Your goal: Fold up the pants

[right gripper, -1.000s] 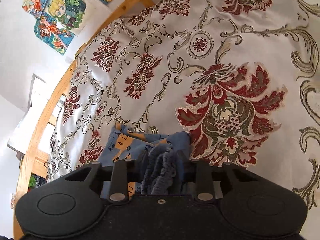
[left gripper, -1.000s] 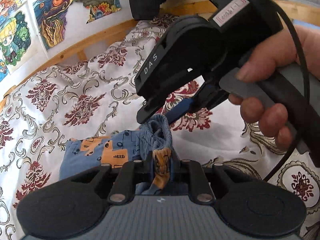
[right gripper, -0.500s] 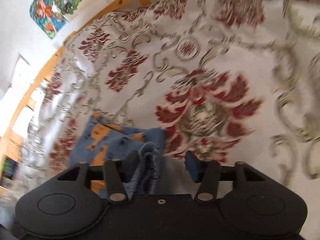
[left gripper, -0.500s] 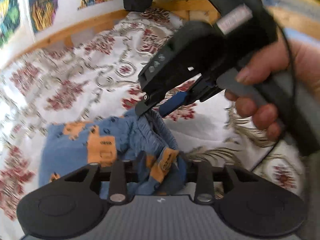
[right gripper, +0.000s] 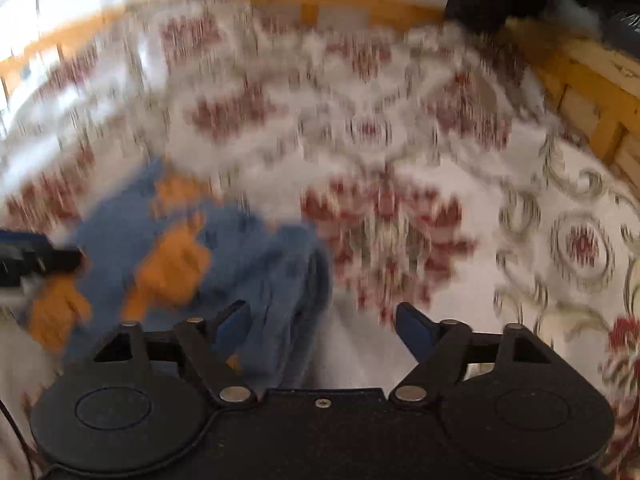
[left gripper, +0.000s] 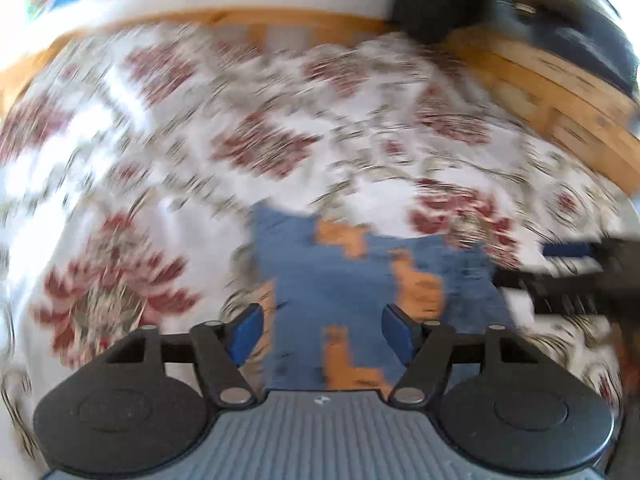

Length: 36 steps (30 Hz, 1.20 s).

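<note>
The folded blue pants (left gripper: 340,280) with orange patches lie on the flowered bed cover (left gripper: 240,120) at lower centre of the frame, and both the left gripper (left gripper: 322,332) and the right gripper (right gripper: 324,330) have fingers opening, apart, gripping nothing.

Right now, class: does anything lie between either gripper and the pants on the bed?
Nothing visible does. The pants lie on the bedspread, right under the left gripper and right gripper, whose jaws are opening, pads clear of the cloth.
</note>
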Tool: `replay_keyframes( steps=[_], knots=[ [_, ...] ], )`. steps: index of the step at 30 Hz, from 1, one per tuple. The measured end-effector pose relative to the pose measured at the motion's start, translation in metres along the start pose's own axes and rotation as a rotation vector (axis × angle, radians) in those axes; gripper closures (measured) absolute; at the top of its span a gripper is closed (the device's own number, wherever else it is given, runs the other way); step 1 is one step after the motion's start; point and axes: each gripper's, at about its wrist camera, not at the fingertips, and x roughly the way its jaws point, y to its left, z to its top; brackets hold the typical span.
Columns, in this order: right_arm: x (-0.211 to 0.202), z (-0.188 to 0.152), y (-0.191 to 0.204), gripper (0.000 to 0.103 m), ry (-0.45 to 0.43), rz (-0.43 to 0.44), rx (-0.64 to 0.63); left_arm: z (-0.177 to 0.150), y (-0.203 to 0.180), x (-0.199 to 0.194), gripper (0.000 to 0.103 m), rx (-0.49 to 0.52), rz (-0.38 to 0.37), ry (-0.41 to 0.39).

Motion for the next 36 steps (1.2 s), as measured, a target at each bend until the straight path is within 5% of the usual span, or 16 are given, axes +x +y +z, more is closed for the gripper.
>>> replay_keyframes(
  steps=[3, 6, 10, 15, 20, 22, 24, 27, 30, 33, 36],
  knots=[
    [0.003, -0.013, 0.005, 0.024, 0.038, -0.015, -0.020, -0.017, 0.022, 0.011, 0.035, -0.109, 0.058, 0.070],
    [0.000, -0.017, 0.008, 0.022, 0.034, -0.047, -0.066, -0.030, 0.027, 0.021, 0.034, -0.094, 0.081, 0.129],
    [-0.007, -0.023, 0.009, 0.014, 0.027, -0.079, -0.096, -0.035, 0.022, 0.018, 0.027, 0.002, 0.133, 0.109],
    [-0.032, -0.024, 0.012, 0.013, -0.046, -0.148, -0.124, -0.032, 0.033, 0.008, 0.022, -0.085, 0.103, 0.134],
    [-0.053, -0.016, 0.016, 0.021, -0.209, 0.004, -0.161, -0.019, 0.034, -0.032, 0.022, -0.068, 0.142, -0.003],
    [-0.047, -0.008, 0.025, 0.035, -0.230, 0.078, -0.262, -0.003, 0.032, -0.042, 0.022, -0.049, 0.078, -0.087],
    [-0.041, -0.001, 0.030, 0.062, -0.226, 0.197, -0.344, 0.019, 0.024, -0.038, 0.023, 0.012, -0.002, -0.122],
    [-0.025, 0.004, 0.029, 0.066, -0.202, 0.299, -0.380, 0.039, 0.011, -0.018, 0.025, 0.121, -0.173, -0.132],
    [-0.003, 0.006, 0.021, 0.066, -0.159, 0.289, -0.340, 0.046, 0.004, 0.021, 0.033, 0.182, -0.338, -0.026],
    [0.014, 0.008, 0.011, 0.066, -0.116, 0.277, -0.266, 0.042, 0.006, 0.055, 0.041, 0.229, -0.313, 0.019],
    [0.019, 0.008, 0.004, 0.066, -0.109, 0.279, -0.229, 0.037, 0.024, 0.084, 0.051, 0.164, -0.256, 0.044]
  ],
)
